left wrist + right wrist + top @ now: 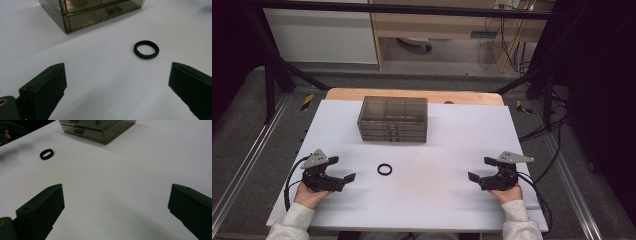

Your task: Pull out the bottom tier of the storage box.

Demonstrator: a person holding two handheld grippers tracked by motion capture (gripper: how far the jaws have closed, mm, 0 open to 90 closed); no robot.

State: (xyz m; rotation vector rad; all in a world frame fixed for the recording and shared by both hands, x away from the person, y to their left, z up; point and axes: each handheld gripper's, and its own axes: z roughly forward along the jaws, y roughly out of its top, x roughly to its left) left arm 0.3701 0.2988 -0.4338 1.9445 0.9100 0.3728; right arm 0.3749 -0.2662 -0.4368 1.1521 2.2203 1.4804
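A small black ring [384, 169] lies flat on the white table top [437, 150], left of centre. Behind it stands a smoky clear drawer box [393, 119] with its drawers closed. My left gripper [341, 169] rests at the left, open and empty, with the ring a short way to its right. In the left gripper view the ring [146, 49] lies ahead between the spread jaws, nearer the right one. My right gripper [478, 169] sits open and empty at the right side. In the right gripper view the ring [46, 154] is far off to the left and the drawer box [100, 128] stands beyond.
The white top lies on a wooden table [412, 95] inside a black frame [277, 70]. Cables [542, 125] run along the floor at the right. A person's hands [309, 196] hold both grippers near the front edge.
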